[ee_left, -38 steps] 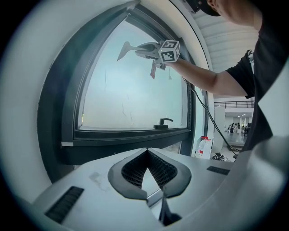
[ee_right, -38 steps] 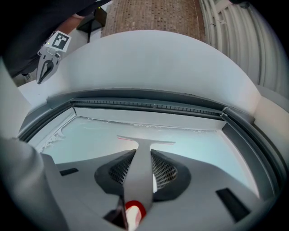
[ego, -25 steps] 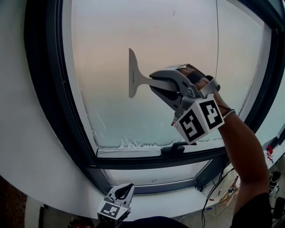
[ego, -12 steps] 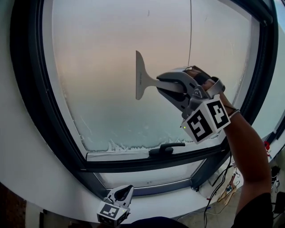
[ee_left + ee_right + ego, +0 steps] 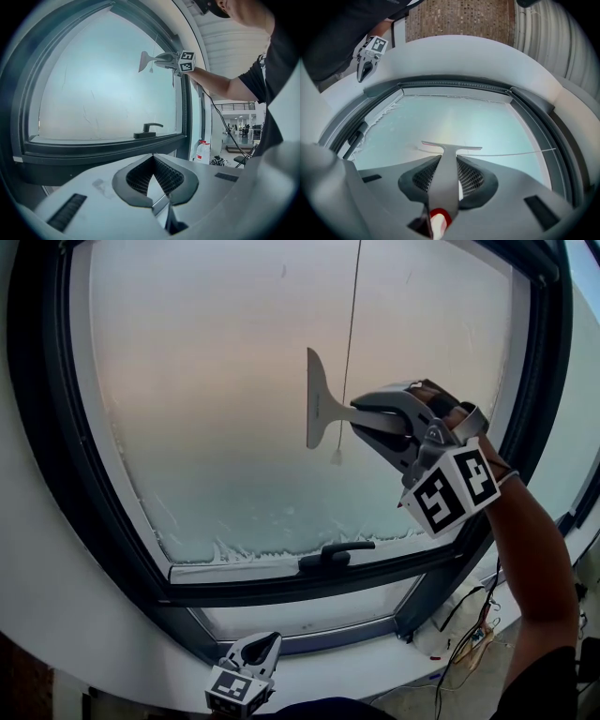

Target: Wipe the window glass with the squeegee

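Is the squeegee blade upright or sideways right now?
Upright. In the head view the squeegee blade runs parallel to the hanging cord beside it; the right gripper clamps its handle.

No readable text, label, brand, number or sign anywhere.

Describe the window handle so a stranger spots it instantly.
Start at the big frosted window glass. Drop to its bottom rail. The window handle is the small dark lever lying there, unlike the pale squeegee held higher up.
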A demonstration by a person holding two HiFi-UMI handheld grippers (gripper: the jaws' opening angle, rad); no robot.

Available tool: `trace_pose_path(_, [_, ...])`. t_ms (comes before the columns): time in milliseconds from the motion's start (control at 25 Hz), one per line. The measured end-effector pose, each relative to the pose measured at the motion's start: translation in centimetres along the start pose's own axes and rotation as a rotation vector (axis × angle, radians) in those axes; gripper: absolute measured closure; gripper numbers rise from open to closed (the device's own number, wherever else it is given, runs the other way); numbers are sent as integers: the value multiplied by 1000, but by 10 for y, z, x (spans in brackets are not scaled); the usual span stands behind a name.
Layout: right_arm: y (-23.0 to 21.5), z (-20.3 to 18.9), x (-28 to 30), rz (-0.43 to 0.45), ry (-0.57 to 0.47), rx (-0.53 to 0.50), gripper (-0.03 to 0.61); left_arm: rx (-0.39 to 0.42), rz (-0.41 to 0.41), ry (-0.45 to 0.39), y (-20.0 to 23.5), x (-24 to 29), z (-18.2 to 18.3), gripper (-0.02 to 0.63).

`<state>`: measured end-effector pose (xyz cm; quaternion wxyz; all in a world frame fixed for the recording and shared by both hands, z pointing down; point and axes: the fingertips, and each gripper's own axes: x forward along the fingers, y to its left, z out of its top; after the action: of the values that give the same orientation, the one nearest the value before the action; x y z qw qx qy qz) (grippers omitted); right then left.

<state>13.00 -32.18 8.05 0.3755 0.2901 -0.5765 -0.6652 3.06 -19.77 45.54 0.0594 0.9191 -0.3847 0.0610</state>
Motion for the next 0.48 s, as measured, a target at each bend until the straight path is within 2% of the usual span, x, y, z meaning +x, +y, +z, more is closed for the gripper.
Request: trace_pose_path(480, [7, -32, -20, 30, 38, 28, 491, -1, -22, -6, -11, 9, 1, 614])
